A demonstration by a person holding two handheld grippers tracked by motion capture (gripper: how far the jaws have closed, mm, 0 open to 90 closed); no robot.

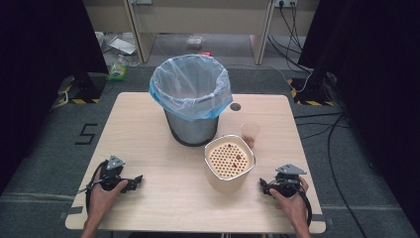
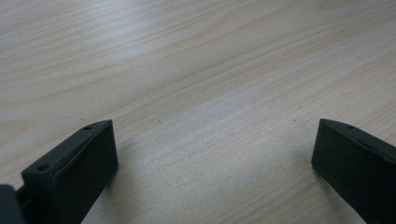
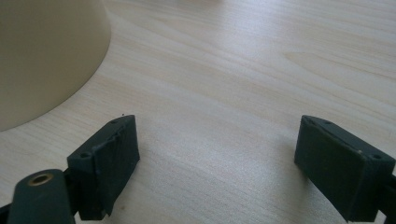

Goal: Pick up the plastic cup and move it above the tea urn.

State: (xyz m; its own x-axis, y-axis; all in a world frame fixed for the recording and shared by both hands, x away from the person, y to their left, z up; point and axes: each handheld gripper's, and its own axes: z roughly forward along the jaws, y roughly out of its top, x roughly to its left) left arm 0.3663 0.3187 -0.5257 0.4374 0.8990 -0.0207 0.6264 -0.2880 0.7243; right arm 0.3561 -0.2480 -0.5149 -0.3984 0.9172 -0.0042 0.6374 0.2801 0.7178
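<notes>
We find the left gripper resting near the front left edge of the table, a pale wood-grain laminate top with rounded corners. In the left gripper view its two blocky matte-black jaws stand wide apart over bare wood, nothing between them. The right gripper lies near the front right edge, its jaws likewise spread wide and empty. Nearest to it stands a cream container, smooth-walled and tapering, with a metal-rimmed top holding a perforated insert that carries a few brown scraps; its plain curved wall shows at the left of the right gripper view, close to the jaws but apart from them. Behind the container we note a small translucent cup and a round grey bin lined with a crinkled bluish plastic bag.
</notes>
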